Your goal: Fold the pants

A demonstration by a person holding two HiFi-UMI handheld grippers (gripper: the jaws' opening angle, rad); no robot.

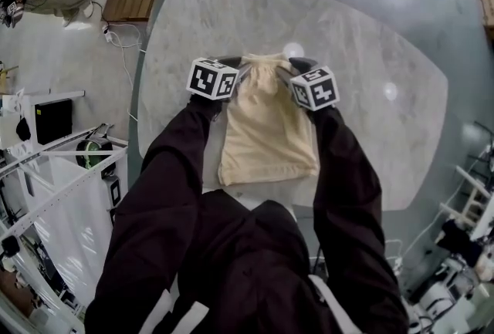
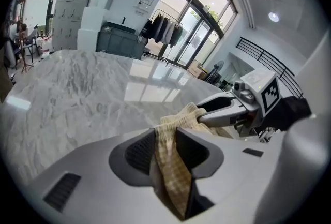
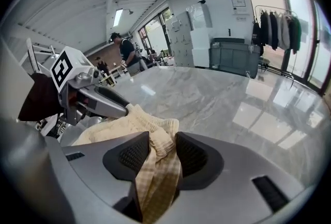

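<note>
The left gripper (image 2: pixel 166 139) is clamped on a fold of pale yellow checked fabric pants (image 1: pixel 266 132), the cloth pinched between its dark ribbed pads. The right gripper (image 3: pixel 163 141) has its jaws wide apart, with the same fabric bunched loosely between them. The two grippers sit close together at the far edge of the pants. The pants lie spread towards the person on a grey-white marble-patterned table (image 1: pixel 370 93), between two dark sleeves (image 1: pixel 170 193).
</note>
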